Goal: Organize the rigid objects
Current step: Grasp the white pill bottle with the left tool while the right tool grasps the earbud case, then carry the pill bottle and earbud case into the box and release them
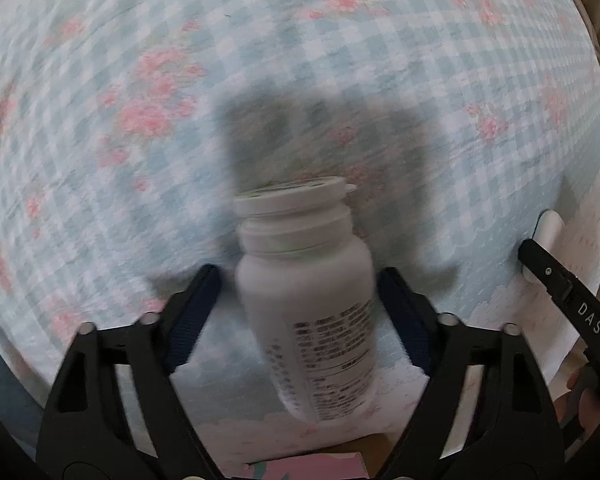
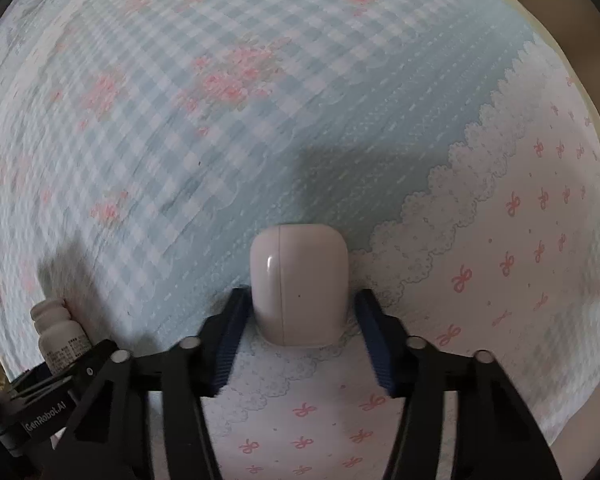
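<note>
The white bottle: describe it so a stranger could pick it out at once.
Over the blue checked bedspread with pink flowers, look between the left gripper's blue-padded fingers. The white bottle sits there, cap pointing away. Its flip cap and printed label set it apart from the smooth, unlabelled white case in the right gripper.

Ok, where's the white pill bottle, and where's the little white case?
white pill bottle [image 1: 306,284]: left wrist view, on its smooth shoulder below the cap.
little white case [image 2: 299,284]: right wrist view, on its glossy front beside the seam.
</note>
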Demonstrator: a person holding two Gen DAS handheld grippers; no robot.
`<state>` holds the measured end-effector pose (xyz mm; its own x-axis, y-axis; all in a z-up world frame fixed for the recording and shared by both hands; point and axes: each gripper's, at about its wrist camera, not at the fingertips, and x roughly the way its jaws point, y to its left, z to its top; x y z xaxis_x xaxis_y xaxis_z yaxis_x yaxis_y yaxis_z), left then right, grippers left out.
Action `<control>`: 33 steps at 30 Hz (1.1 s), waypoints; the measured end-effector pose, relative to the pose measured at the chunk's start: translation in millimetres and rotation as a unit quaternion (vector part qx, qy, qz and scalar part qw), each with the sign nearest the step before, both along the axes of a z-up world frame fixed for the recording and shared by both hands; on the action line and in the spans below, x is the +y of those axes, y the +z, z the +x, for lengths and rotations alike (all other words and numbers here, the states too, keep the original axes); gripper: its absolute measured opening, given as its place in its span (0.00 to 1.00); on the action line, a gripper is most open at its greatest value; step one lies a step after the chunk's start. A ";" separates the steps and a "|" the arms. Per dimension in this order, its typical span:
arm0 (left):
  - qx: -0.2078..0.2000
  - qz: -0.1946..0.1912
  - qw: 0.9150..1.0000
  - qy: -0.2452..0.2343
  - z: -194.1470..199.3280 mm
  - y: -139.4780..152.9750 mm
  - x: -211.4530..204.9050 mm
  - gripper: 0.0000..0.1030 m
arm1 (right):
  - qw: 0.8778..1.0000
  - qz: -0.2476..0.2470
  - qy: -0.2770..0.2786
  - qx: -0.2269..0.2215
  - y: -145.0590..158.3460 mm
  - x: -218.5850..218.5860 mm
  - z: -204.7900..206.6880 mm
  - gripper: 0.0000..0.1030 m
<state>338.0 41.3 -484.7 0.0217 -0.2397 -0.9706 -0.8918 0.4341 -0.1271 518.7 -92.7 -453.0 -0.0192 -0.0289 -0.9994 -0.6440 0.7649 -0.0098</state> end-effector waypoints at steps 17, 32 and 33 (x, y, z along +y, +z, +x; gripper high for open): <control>-0.055 0.024 0.996 -0.067 -31.8 40.3 22.2 0.46 | 0.999 0.024 -0.022 -0.006 34.9 -13.3 -60.3 0.40; -0.162 0.055 0.975 -0.145 -68.4 137.7 41.7 0.46 | 0.986 0.116 -0.117 -0.031 133.7 -71.7 -116.0 0.40; -0.177 0.061 0.971 -0.151 -72.7 153.2 41.2 0.46 | 0.984 0.124 -0.124 -0.037 143.7 -78.7 -120.7 0.40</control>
